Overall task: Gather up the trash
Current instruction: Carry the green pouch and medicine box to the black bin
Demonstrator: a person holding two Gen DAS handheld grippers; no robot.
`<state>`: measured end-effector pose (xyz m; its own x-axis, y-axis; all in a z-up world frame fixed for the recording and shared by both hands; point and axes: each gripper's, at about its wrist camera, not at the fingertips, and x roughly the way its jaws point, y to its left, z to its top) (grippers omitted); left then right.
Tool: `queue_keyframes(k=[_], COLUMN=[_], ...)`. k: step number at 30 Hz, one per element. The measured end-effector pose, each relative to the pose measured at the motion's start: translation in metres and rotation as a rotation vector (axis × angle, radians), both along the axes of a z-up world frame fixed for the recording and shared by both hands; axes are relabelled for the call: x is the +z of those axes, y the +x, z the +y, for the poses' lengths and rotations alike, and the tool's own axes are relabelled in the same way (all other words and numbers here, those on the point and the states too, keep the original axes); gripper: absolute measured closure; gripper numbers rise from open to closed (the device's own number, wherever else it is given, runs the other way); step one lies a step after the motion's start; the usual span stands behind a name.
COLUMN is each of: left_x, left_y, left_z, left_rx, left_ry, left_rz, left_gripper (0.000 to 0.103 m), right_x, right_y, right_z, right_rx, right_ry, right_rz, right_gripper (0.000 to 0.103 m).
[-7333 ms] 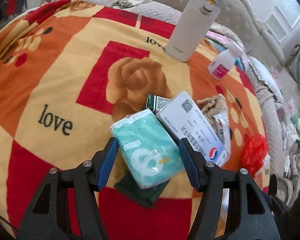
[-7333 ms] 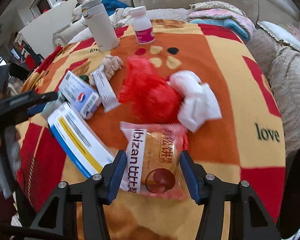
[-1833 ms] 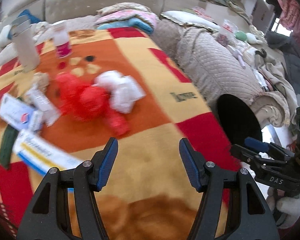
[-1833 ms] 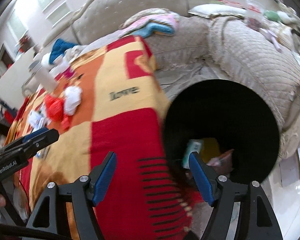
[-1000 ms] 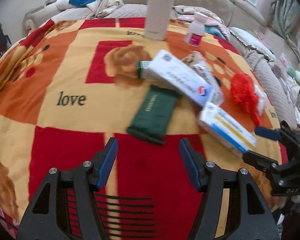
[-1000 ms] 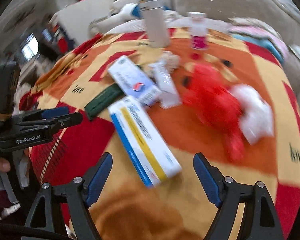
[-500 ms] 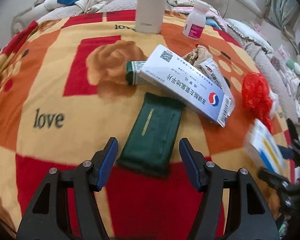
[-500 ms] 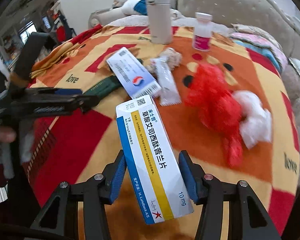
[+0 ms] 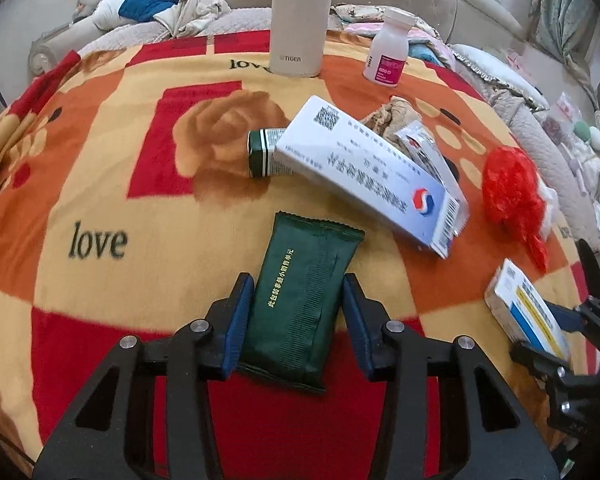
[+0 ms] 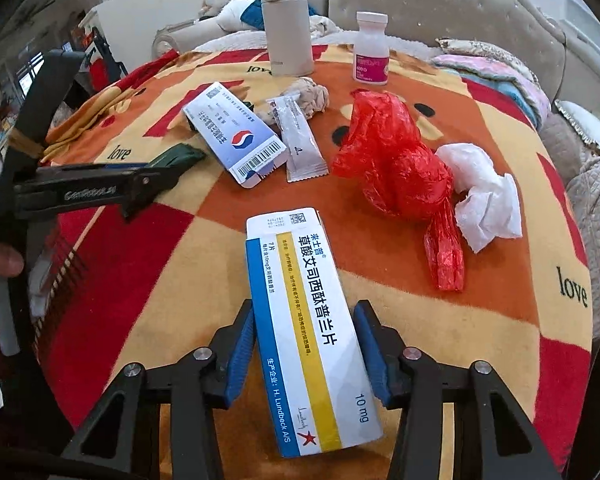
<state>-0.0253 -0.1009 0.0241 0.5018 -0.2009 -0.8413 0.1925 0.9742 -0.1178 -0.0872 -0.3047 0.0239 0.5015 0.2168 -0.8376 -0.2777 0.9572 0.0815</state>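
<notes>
My left gripper point(image 9: 298, 312) is closed around a dark green packet point(image 9: 300, 300) lying on the patterned blanket point(image 9: 100, 168); its pads touch both sides. My right gripper point(image 10: 306, 344) is closed around a white, blue and yellow medicine box point(image 10: 308, 320), which also shows in the left wrist view point(image 9: 526, 312). Other trash lies beyond: a white and blue box point(image 10: 234, 134), a silver sachet point(image 10: 300, 144), a crumpled brown paper point(image 10: 310, 94), a red plastic bag point(image 10: 400, 172) and a white tissue point(image 10: 484, 200).
A beige thermos point(image 9: 302, 16) and a white pill bottle with a pink label point(image 9: 390, 56) stand at the blanket's far side. A small green box point(image 9: 264, 152) lies under the white and blue box. Sofas with clothes surround the blanket.
My left gripper has moved forward and closed around the green packet. My right gripper has closed tighter on the medicine box, which sits slightly lower between the fingers.
</notes>
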Motion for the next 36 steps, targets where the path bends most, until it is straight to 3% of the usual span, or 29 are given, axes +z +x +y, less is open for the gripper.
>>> queue_keyframes(k=[17,36], left_x=[0.026,0.050], left_y=[-0.064,-0.085], left_z=[-0.035,-0.110], left_rx=[-0.061,-0.166], left_ry=[-0.063,-0.063], left_rz=[-0.031,-0.070], left_gripper=[0.061,0.061], right_x=[0.029,0.046], right_y=[-0.035,-0.068], right_z=[-0.030,-0.100], right_rx=[-0.081,-0.218], right_ry=[0.093,0.141], right_rz=[-0.062,-0.120], right_gripper=[0.056,0.056])
